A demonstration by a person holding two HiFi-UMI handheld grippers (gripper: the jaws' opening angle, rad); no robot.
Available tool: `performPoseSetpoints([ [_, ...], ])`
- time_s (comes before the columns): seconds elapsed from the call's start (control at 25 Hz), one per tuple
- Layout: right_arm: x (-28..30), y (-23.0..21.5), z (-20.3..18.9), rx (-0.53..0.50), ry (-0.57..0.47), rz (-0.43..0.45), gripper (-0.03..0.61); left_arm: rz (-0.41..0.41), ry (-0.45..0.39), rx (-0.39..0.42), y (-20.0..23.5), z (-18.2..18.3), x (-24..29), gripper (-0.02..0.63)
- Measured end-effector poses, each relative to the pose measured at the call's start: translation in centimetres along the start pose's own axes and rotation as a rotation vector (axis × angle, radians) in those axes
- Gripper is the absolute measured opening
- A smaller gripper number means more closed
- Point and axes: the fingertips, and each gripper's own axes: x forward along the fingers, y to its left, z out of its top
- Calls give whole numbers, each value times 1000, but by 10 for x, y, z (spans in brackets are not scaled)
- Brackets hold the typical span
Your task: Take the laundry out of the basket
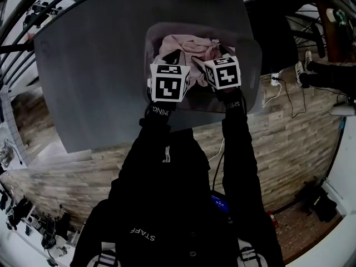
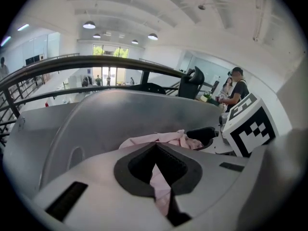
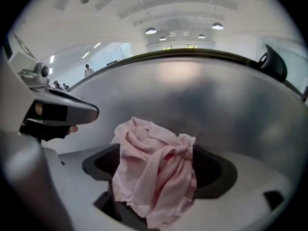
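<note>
A grey plastic basket stands on the grey table with pale pink laundry inside. Both grippers reach into it side by side. My left gripper is shut on a strip of the pink cloth, which hangs down between its dark pads; more of the cloth lies ahead against the basket wall. My right gripper stands open, its pads wide apart, and a bunched, knotted pink garment lies loosely between them. The left gripper's body shows at that view's left.
The basket sits near the table's right front edge, close to my body. Dark metal railings curve round the left. On the wood-patterned floor at right lie a wall socket with cables and shoes. A person stands far behind.
</note>
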Motion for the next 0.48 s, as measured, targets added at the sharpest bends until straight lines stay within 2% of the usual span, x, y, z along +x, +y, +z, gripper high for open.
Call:
performPoseSetpoints([
  [0.24, 30, -3, -21, -75, 111, 8, 497, 17, 29, -4, 8, -3, 11, 0],
  [0.48, 65, -12, -41, -184, 199, -64, 500, 28, 23, -25, 13, -5, 5, 0],
])
